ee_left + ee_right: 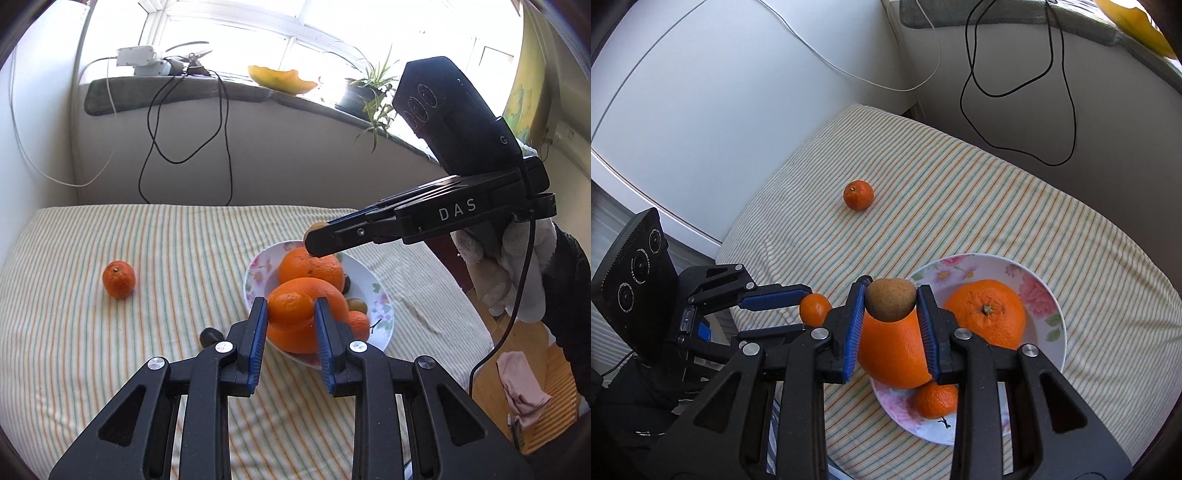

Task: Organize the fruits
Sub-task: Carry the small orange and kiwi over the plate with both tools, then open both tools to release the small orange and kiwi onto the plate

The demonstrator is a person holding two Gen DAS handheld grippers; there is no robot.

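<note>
Left hand-held gripper (pixel 290 314) clamps a small mandarin (pixel 290 309) over the flowered plate (pixel 258 273) of oranges, right hand-held gripper (pixel 891 301) grips a kiwi (pixel 891 300), lone mandarin (pixel 858 195) on the striped counter (pixel 960 192) toward its far-left corner.

Left tongs (pixel 290 314) pinch a small mandarin (pixel 290 309) between their blue pads, level above the plate. Right tongs (pixel 891 301) clamp a brown kiwi (pixel 891 300) at the tips, reaching in from the right, angled slightly downward.
</note>
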